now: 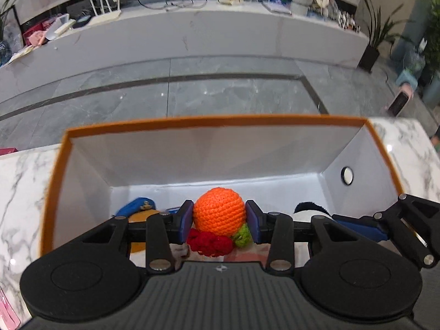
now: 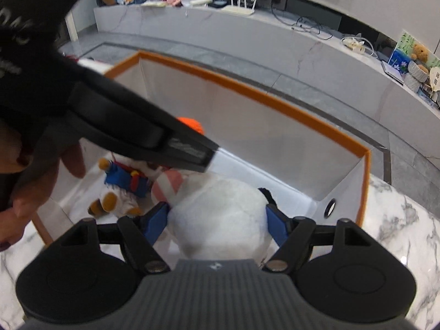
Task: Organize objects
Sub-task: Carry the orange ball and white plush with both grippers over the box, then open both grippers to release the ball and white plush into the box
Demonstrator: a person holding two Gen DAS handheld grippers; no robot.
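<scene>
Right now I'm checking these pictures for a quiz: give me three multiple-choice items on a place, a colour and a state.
1. Where is the crocheted ball?
A. on the floor
B. over the box
C. on the far counter

2. What colour is the box's rim?
A. orange
B. green
C. black

3. What does the right gripper hold?
A. nothing
B. a phone
C. a white plush toy

Answers: B, the left gripper holds it above the open box; A, an orange edge runs round the white walls; C, its jaws press both sides of the toy.
</scene>
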